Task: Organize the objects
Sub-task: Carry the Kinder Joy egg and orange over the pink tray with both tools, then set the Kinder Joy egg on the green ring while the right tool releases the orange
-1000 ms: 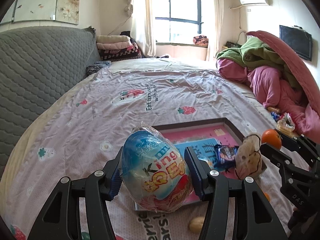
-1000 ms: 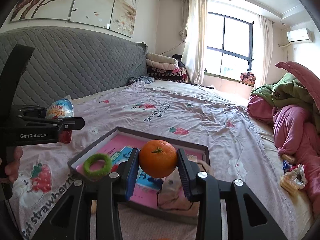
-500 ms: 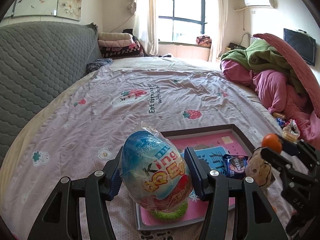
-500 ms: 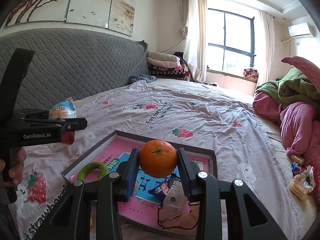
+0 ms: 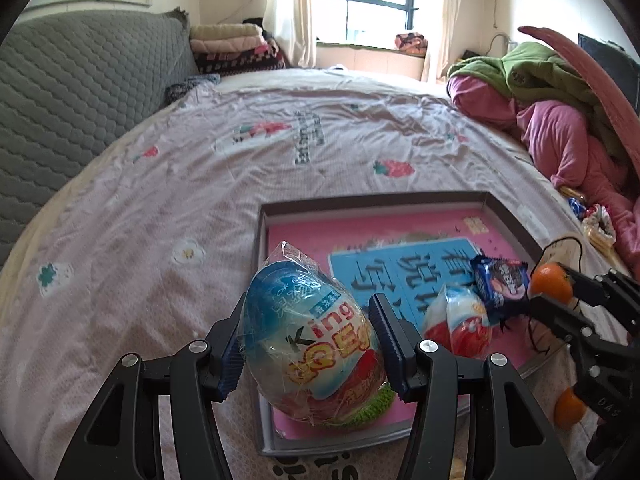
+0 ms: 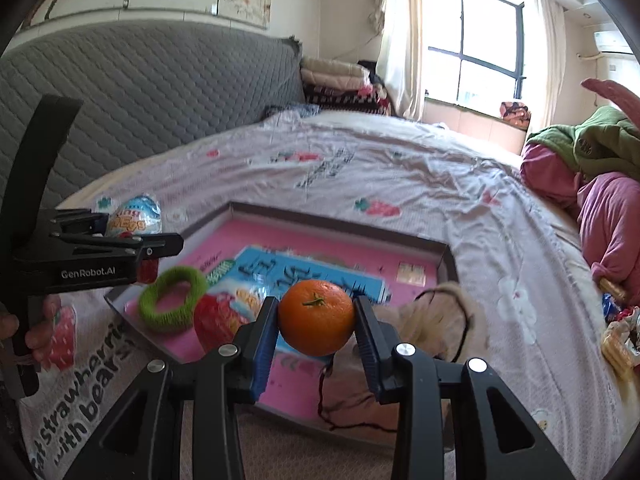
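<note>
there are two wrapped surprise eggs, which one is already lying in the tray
The red-and-white egg, lying in the pink tray beside the dark snack packet. The blue-topped egg is clamped in the left tool.

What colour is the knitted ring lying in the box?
Green; the knitted ring shows best in the right wrist view.

Each hand-held gripper is matte black with silver screws and ribbed blue pads; the left's side reads "GenRobot.AI", bare fingers showing beneath.
</note>
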A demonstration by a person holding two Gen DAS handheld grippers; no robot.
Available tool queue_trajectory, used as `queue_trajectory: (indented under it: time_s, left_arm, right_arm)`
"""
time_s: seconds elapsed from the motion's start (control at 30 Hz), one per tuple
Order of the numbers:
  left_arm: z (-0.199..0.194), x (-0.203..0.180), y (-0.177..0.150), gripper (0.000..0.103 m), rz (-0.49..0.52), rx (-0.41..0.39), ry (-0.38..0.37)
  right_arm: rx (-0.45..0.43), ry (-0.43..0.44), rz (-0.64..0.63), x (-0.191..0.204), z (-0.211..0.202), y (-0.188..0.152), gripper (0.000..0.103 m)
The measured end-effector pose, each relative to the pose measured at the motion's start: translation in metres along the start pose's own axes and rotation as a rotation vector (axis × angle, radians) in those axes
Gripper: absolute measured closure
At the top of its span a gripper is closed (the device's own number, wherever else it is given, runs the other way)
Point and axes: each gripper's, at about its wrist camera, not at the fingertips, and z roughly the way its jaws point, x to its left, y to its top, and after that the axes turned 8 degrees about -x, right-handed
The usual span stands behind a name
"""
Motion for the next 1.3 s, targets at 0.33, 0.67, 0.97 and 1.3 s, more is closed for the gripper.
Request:
queue_trajectory:
  time_s: [0.33,0.67,0.97,1.3]
  left_arm:
    - [0.010,-0.011,-0.015,0.044,0.032,0.045,-0.005]
    - [0.018,-0.015,-0.021,0.044,0.056,0.068,0.002]
    - [0.022,-0.017,-0.025,0.044,0.070,0.077,0.016]
    - [0.020,-0.019,-0.027,0.043,0.093,0.071,0.033]
  right_arm:
    - [0.078,0.043,0.020,0.002,0.012,-0.015,0.065]
    - [0.149,0.079,0.017,0.008,0.031,-0.025,0.065]
    - [0.173,0.090,0.066,0.001,0.034,-0.027,0.065]
    - [0.179,0.090,0.090,0.000,0.034,-0.027,0.065]
